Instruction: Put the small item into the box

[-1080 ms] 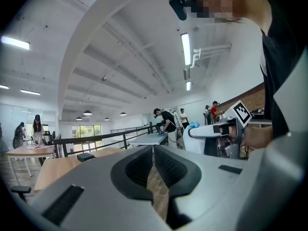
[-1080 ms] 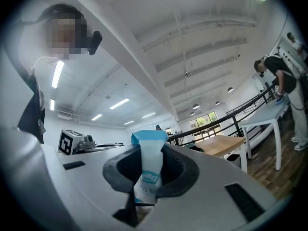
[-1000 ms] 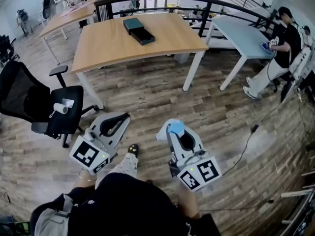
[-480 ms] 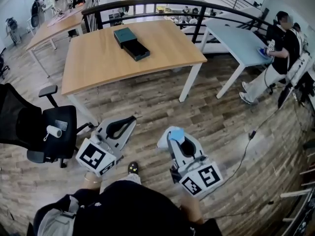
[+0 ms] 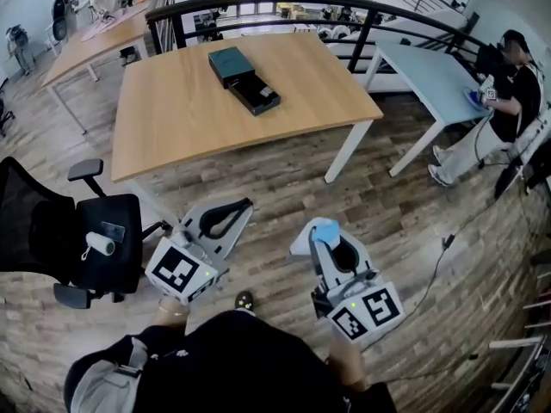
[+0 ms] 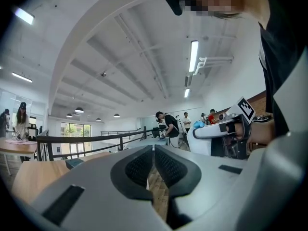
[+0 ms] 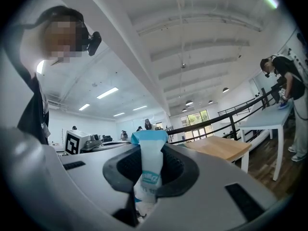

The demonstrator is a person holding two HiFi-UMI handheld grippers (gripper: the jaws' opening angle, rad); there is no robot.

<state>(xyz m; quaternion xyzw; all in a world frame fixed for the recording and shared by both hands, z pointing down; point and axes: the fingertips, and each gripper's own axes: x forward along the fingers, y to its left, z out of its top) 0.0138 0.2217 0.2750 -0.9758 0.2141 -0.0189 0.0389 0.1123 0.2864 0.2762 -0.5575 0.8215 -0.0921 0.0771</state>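
A dark teal box [image 5: 230, 60] lies on the wooden table [image 5: 172, 114] ahead, with a black open tray [image 5: 256, 96] against it. My right gripper [image 5: 320, 232] is held level over the wood floor, short of the table, shut on a small white tube with a blue cap [image 5: 326, 231]. In the right gripper view the tube [image 7: 148, 166] stands upright between the pads, cap on top. My left gripper [image 5: 244, 205] is beside it at the left, jaws together with nothing in them; in its own view the left gripper [image 6: 154, 151] shows its pads meeting.
A black office chair [image 5: 52, 231] carrying a white roll [image 5: 102, 245] stands at the left. A light blue table [image 5: 430, 63] and a person [image 5: 510, 101] are at the right. A black railing [image 5: 362, 15] runs behind the tables. A cable [image 5: 435, 261] trails on the floor.
Both grippers have travelled forward together towards the wooden table; the table and box sit nearer and further right in the head view. The tube stays gripped.
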